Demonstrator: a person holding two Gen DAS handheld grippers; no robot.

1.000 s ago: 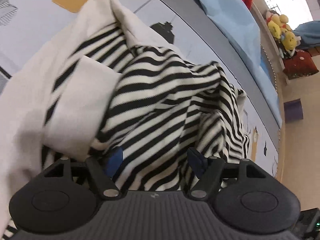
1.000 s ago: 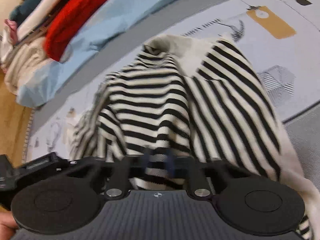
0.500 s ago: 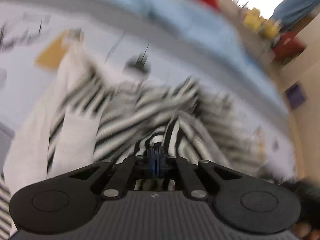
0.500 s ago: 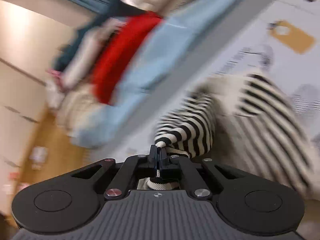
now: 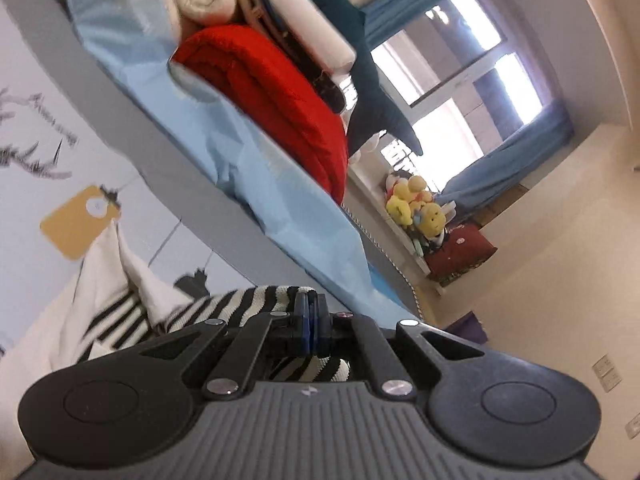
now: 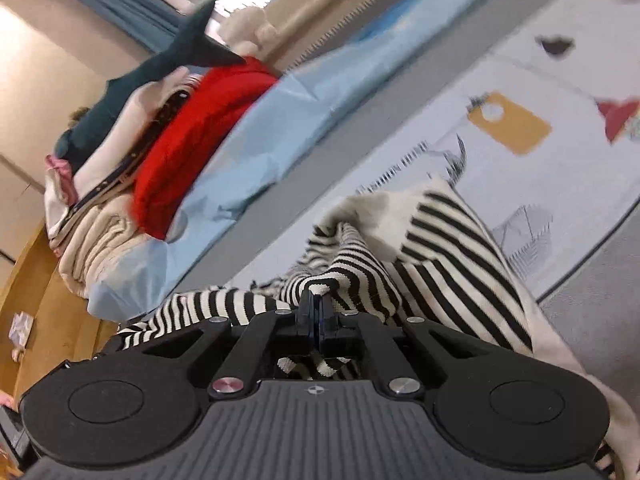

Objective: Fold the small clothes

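Note:
A black-and-white striped garment (image 6: 448, 248) with cream panels lies on a pale printed bed cover (image 6: 560, 92). My right gripper (image 6: 314, 300) is shut on a striped fold of it and holds that fold above the bed. In the left wrist view the same striped garment (image 5: 224, 308) drapes from my left gripper (image 5: 310, 304), whose blue pads are pinched on a striped edge. A cream part of the garment (image 5: 100, 280) trails down to the left. Both grippers point slightly downward, and much of the cloth is hidden below their bodies.
A light blue sheet (image 5: 248, 168) runs along the far side of the bed, with a folded red blanket (image 5: 276, 92) and stacked cream and white textiles (image 6: 96, 240) on it. A dark teal plush (image 6: 168, 60) lies on the stack. Yellow plush toys (image 5: 416, 208) sit by a window (image 5: 472, 76).
My left gripper went from open over the striped cloth to shut on it, then rose and tilted up. The right gripper, shut on the cloth throughout, also lifted its fold.

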